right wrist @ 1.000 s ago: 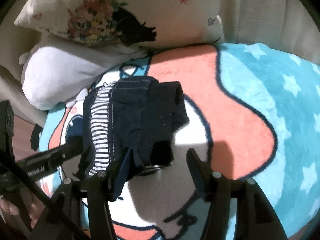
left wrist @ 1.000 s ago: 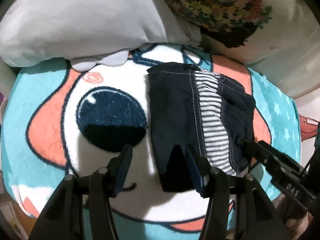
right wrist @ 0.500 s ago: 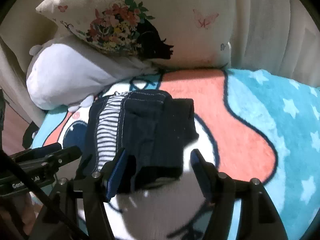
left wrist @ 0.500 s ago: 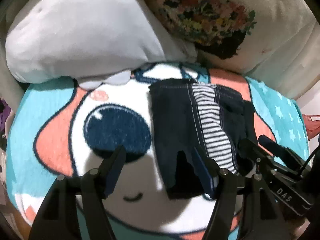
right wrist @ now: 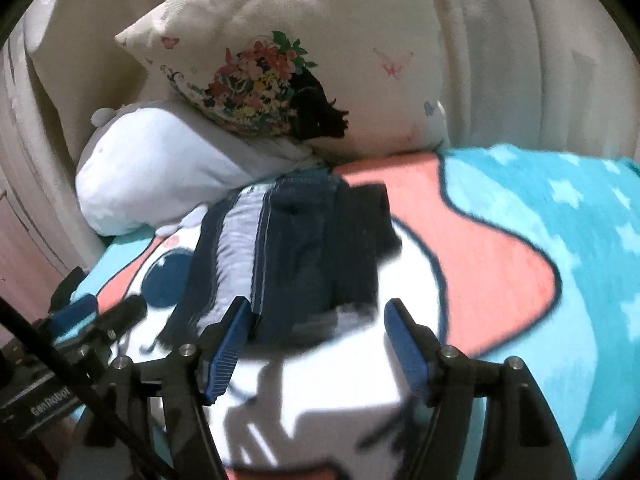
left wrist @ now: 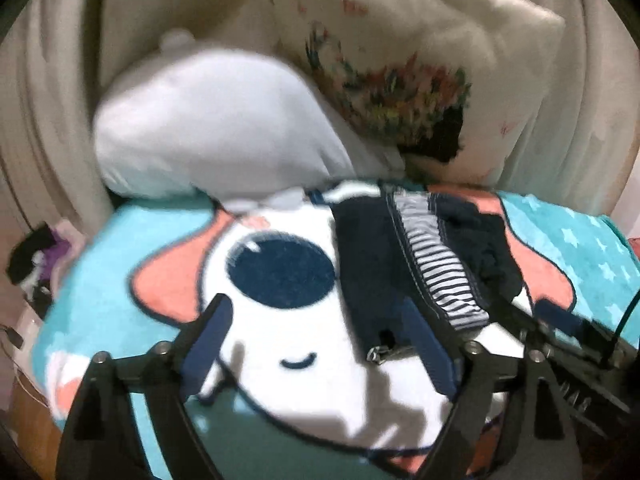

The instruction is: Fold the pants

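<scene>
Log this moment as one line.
pants: folded on blanket | left gripper: opening, nothing held | right gripper: opening, nothing held

A cartoon blanket (right wrist: 520, 216) is being spread flat, and a floral cushion (right wrist: 280, 72) (butterfly-printed) is being propped against a white pillow (left wrist: 208, 128).

Left wrist view smeared throughout: print on the far pillow (left wrist: 404, 92) unreadable, clutter (left wrist: 34, 256) at the far left past the blanket (left wrist: 120, 264) too dim to name. Near edge of the pants (right wrist: 304, 256) blurred in the right wrist view, stripes run together. Gripper bodies cut off at the bottom edge
</scene>
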